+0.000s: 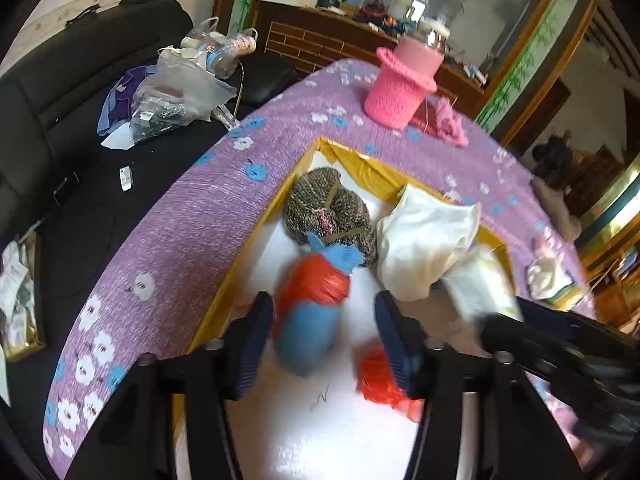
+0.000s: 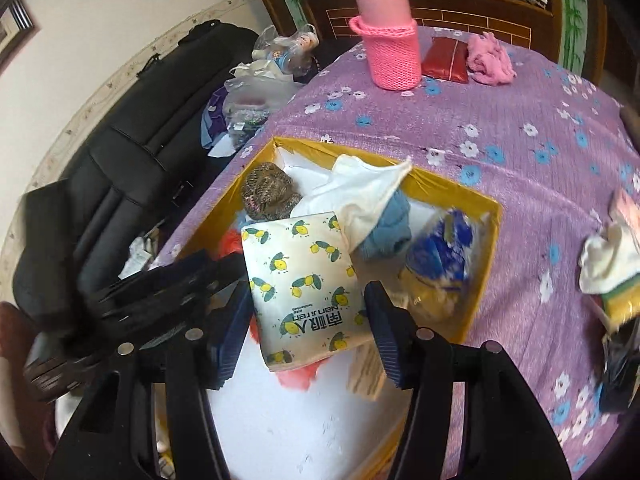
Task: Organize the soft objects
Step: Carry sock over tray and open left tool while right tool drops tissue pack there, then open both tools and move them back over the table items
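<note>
A yellow-rimmed box [image 1: 362, 160] with a white inside sits on the purple flowered cloth; it also shows in the right wrist view [image 2: 486, 216]. My left gripper [image 1: 324, 344] is open over the box, and a blurred red and blue soft toy [image 1: 310, 308] lies between its fingers, untouched on the right side. A brown knitted bundle [image 1: 326, 208] and a white cloth [image 1: 428, 236] lie deeper in the box. My right gripper [image 2: 306, 324] has its fingers against both sides of a lemon-print tissue pack [image 2: 302, 284] over the box. A blue cloth [image 2: 390, 228] and a blue and yellow bag [image 2: 440, 256] lie beyond.
A pink knitted bottle cover [image 2: 390, 52], a red pouch [image 2: 446, 60] and pink yarn [image 2: 490, 60] stand at the table's far side. White cloths [image 2: 608, 260] lie on the right. A black sofa [image 1: 72, 92] with plastic bags [image 1: 180, 92] is on the left.
</note>
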Available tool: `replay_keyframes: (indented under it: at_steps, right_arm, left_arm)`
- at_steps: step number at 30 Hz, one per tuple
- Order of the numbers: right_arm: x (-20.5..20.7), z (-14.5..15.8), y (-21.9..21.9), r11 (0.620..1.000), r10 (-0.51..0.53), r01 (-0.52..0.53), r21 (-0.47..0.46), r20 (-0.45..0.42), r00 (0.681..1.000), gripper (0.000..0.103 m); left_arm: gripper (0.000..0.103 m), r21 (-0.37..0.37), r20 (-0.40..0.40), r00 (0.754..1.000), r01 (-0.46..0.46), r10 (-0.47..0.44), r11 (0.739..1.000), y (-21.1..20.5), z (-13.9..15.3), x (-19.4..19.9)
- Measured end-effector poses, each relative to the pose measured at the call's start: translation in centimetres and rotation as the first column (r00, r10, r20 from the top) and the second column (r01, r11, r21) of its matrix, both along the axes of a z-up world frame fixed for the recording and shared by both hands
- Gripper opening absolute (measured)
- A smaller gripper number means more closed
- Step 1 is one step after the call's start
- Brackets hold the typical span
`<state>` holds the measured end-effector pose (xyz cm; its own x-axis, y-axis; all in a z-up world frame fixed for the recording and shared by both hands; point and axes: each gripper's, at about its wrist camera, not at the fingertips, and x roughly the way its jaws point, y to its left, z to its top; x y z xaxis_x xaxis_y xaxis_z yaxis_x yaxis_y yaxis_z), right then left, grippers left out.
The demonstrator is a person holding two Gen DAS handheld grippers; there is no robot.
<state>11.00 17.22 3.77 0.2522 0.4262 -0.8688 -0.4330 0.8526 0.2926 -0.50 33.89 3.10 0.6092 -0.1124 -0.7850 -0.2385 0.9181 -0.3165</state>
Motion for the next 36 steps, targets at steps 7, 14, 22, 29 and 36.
replay_keyframes:
  at_steps: [7,14,22,29,36]
  right_arm:
    - [1.0,-1.7,0.2,1.0,-0.009,0.009,-0.03,-0.027,1.0,0.057]
    - [-0.2,1.4,-3.0,0.998,-0.049,0.047,0.045,0.037,0.998,0.057]
    - [-5.0,4.7,-11.1,0.986,-0.164,0.158,0.046,0.201,0.966,0.06]
    - [-8.6,6.3,-19.7,0.953,-0.301,0.296,0.061,0.272,0.914,0.06]
    - [-10.9,7.7,-26.2,0.922,-0.366,0.388,0.013,0.357,0.859,0.061]
  left_arm:
    - [0.07,-0.071,0.07,0.995,-0.06,0.065,0.996,1.7,1.5,-3.6]
    - [0.072,-0.09,0.125,0.989,-0.063,0.074,0.994,0.9,2.9,-6.5]
    - [0.076,-0.093,0.177,0.984,0.017,-0.001,0.995,-3.3,4.8,-9.2]
    - [0.079,-0.098,0.225,0.964,0.164,-0.139,0.982,-10.7,5.7,-9.2]
    - [0.079,-0.036,0.207,0.934,0.306,-0.292,0.951,-17.9,5.7,-8.1]
